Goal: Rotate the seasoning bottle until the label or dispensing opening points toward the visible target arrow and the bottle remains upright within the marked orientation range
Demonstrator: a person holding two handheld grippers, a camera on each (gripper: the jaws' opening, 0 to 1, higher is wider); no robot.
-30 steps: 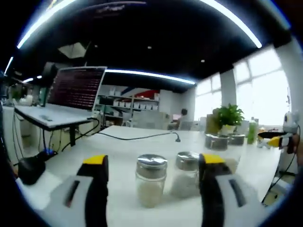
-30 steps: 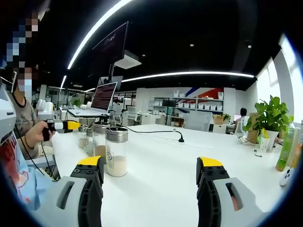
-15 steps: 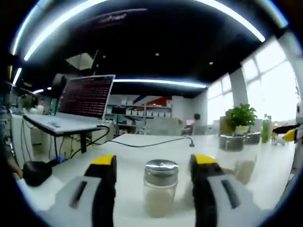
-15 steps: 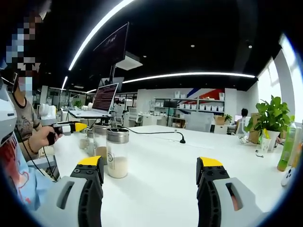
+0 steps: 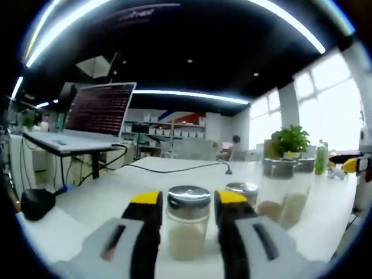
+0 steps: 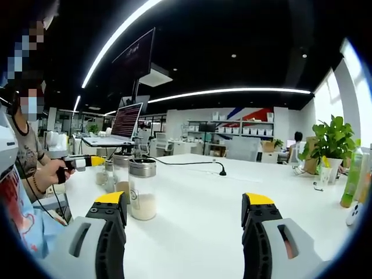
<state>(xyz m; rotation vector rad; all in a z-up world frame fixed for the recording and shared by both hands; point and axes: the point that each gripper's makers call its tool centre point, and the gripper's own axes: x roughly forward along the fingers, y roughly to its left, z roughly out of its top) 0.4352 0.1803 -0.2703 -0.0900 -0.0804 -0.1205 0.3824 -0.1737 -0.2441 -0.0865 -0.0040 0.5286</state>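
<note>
A small glass seasoning bottle [image 5: 187,228] with a metal lid and pale powder inside stands upright on the white table [image 5: 87,203]. My left gripper [image 5: 188,204] is shut on it, one yellow-tipped jaw against each side. From the right gripper view, a person's hand holds that left gripper [image 6: 87,161] at the far left, beside a small bottle [image 6: 103,172]. My right gripper [image 6: 184,202] stands open over bare table with nothing between its fingers. A taller glass jar [image 6: 142,189] with white powder stands just left of it.
More shaker bottles [image 5: 242,189] and larger jars [image 5: 278,187] stand to the right of the held bottle. A black cable [image 6: 192,163] crosses the table. A laptop [image 5: 96,110] sits on a raised desk at left. A potted plant [image 6: 330,142] and a green bottle [image 6: 353,177] stand at right.
My left gripper's jaws have come together from wide apart onto the seasoning bottle, and its view has shifted. The right gripper has stayed open and still.
</note>
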